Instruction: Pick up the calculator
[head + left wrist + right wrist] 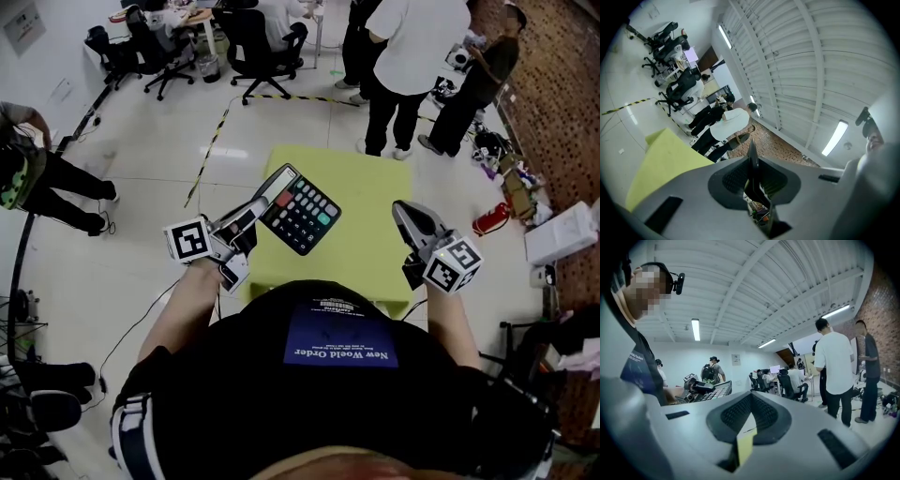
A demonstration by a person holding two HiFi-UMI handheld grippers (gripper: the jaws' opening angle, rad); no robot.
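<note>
A black calculator with a grey display end hangs in the air over the yellow-green table. My left gripper is shut on its left edge. In the left gripper view only the calculator's thin dark edge shows, upright between the jaws, with the table below left. My right gripper hovers over the table's right side, its jaws together and empty. From the right gripper view, the calculator and the left gripper appear off to the left, past my right gripper.
Two people stand just beyond the table's far edge. Office chairs are further back, and yellow-black tape runs across the floor. A red extinguisher and a white box lie at the right. Another person stands at the left.
</note>
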